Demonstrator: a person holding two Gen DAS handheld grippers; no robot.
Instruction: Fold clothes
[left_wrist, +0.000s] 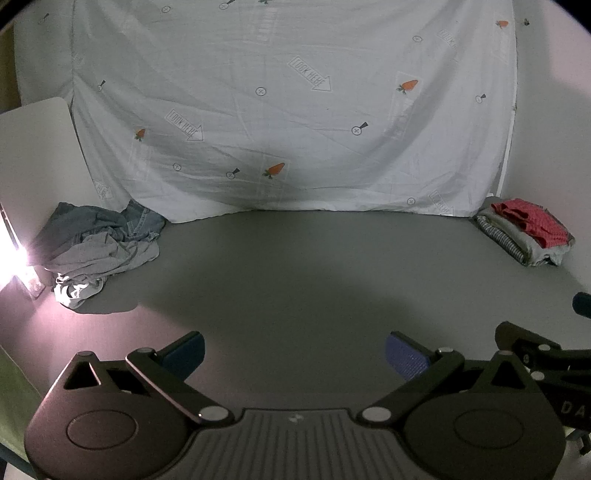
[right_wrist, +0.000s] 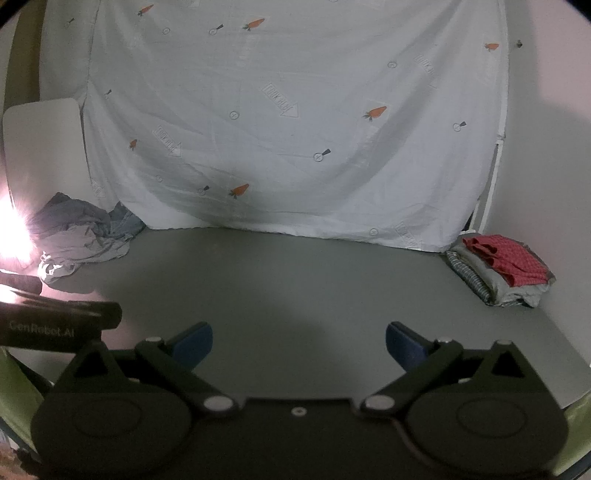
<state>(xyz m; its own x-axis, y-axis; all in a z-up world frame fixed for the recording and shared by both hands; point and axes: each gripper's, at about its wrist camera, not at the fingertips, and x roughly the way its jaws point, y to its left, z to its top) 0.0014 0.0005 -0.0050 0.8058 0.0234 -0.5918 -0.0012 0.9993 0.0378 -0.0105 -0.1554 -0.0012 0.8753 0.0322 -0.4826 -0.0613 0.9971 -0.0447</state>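
**Both claws spread wide over a bare grey table, clothes waiting at each far corner**

The left gripper (left_wrist: 295, 356) hangs above the grey table (left_wrist: 295, 280) with its jaws spread wide and nothing between its blue pads (left_wrist: 406, 356). The right gripper (right_wrist: 299, 345) stands the same way, jaws wide apart, blue pads (right_wrist: 194, 343) holding nothing. In the left wrist view, part of the right gripper's black frame shows at about 3 o'clock of the left claw; in the right wrist view, the left gripper's body with pale lettering sits at 9 o'clock.

Outward from the claws the tabletop is in shadow. At 10 o'clock, near the far left corner, lies a crumpled pile of clothes (left_wrist: 99, 243): blue denim at the back, pale grey fabric tumbled in front, loose and unfolded. The same pile (right_wrist: 85, 236) shows in the right wrist view, beside a strong glare of light (right_wrist: 11, 236) at the left edge.

At 2 o'clock, near the far right corner, sits a folded stack (left_wrist: 524, 236): a red dotted garment on top, grey cloth under it, a striped piece at the bottom edge. In the right wrist view the stack (right_wrist: 502, 273) lies well apart from both claws.

Behind the table hangs a white sheet (left_wrist: 295, 110) printed with carrots and arrows, its lower hem touching the table's back edge. A pale board (left_wrist: 37, 147) leans at 9 o'clock beside it. No container shows in either view.
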